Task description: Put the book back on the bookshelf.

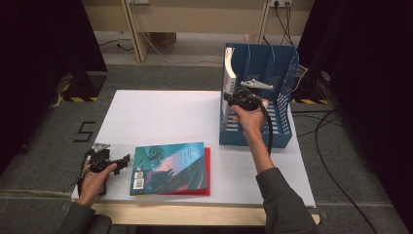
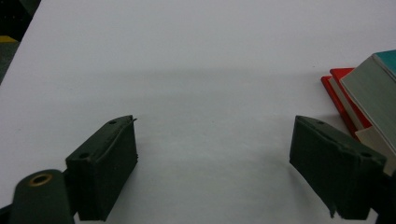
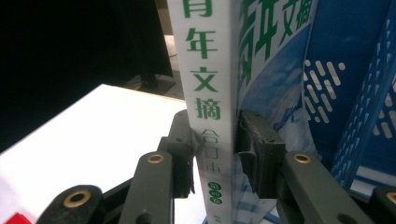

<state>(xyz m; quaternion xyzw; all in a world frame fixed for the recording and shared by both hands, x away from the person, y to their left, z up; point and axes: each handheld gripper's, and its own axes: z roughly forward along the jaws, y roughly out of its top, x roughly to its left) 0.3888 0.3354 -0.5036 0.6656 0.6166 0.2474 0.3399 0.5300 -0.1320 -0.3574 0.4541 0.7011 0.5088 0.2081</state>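
High view: the blue rack (image 1: 280, 127) stands at the far right of the white surface (image 1: 160, 114). The right gripper (image 1: 237, 99) is at the rack's left end, where a white book (image 1: 228, 80) stands upright in the leftmost slot, against the left wall. Well left of the rack, near the front edge, a teal book (image 1: 170, 167) lies flat on a red book (image 1: 208, 170). The left gripper (image 1: 122, 161) rests further left of the rack still, just beside the teal book, not touching it.

Left gripper view: the jaws stand wide apart with bare surface (image 2: 196, 70) between them, so this gripper is released. The red book (image 2: 340, 86) and the teal book (image 2: 373, 100) lie stacked off to one side.

Right gripper view: the right gripper (image 3: 215, 156) is clenched on the white book (image 3: 208, 93), one pad on each side near the spine, with the rack wall (image 3: 355, 70) right behind it.

Judging by this, one book is about seated in the rack but not yet let go. The teal and red books are left to file, and the rack's other slots look free.
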